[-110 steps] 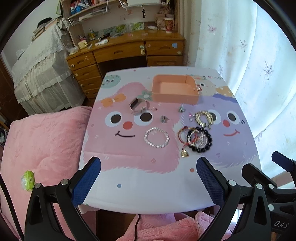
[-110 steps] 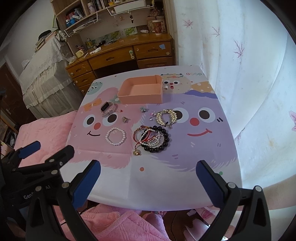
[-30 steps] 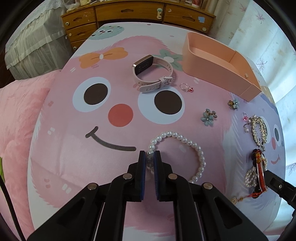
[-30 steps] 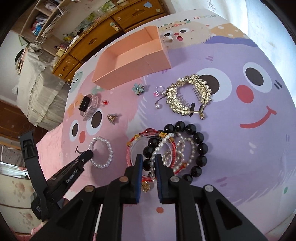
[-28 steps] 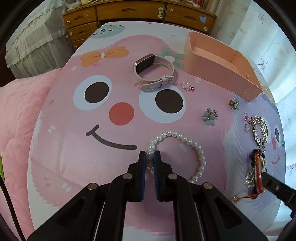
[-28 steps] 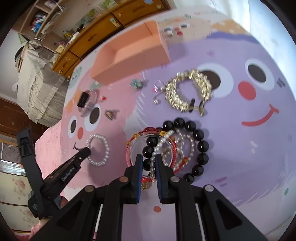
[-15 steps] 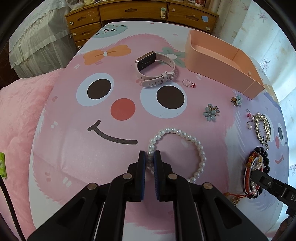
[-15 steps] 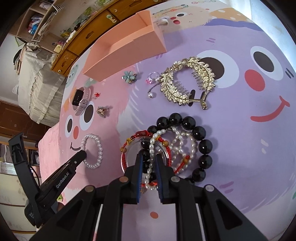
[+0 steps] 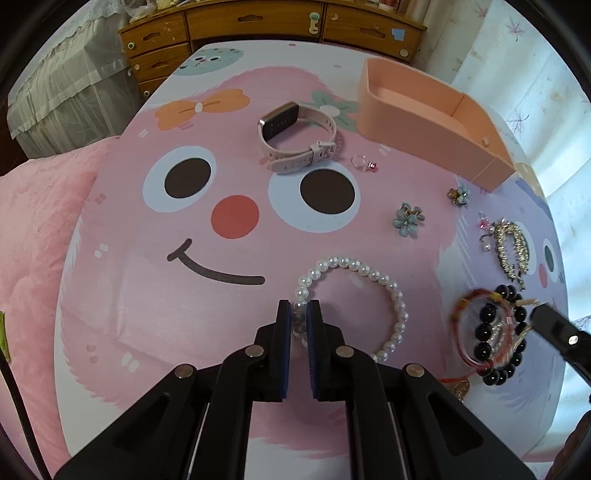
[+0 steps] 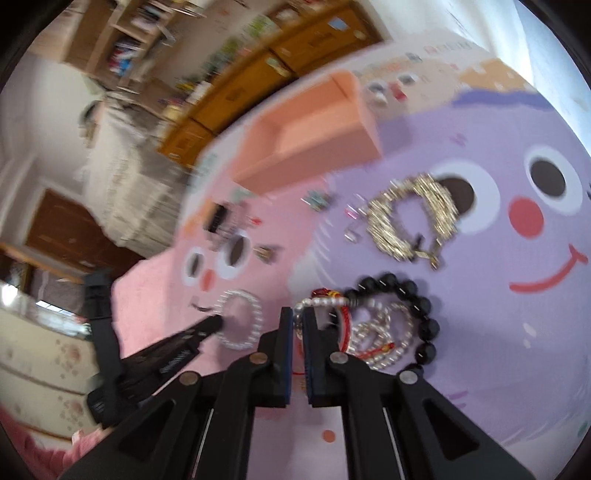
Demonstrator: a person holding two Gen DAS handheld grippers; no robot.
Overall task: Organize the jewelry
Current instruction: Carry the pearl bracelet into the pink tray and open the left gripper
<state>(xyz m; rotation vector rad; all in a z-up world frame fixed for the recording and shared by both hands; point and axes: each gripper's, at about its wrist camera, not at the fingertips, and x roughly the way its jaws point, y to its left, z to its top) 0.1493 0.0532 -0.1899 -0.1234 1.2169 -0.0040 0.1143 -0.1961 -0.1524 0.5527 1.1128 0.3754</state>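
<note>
My left gripper [image 9: 299, 314] is shut on the white pearl bracelet [image 9: 384, 282], which lies on the cartoon table mat [image 9: 147, 295]. My right gripper [image 10: 298, 325] is shut on a bundle of bracelets [image 10: 373, 332]: a pearl strand, red cords and a black bead bracelet [image 10: 424, 314]. In the left wrist view the bundle [image 9: 491, 332] is blurred and looks lifted at one side. The salmon box [image 9: 424, 118] stands open at the far right of the table. The right wrist view is blurred by motion.
A pink smartwatch [image 9: 295, 136], a small ring [image 9: 364, 162], two flower earrings [image 9: 406, 221], a gold hair comb [image 9: 513, 247] and small pink charms [image 9: 484, 223] lie on the mat. A wooden dresser [image 9: 258, 22] stands behind the table. A pink blanket [image 9: 33, 240] lies at left.
My right gripper has pulled the bracelet bundle towards the left and up, with a fast swing of the view. The left gripper stays shut on the pearl bracelet, almost still.
</note>
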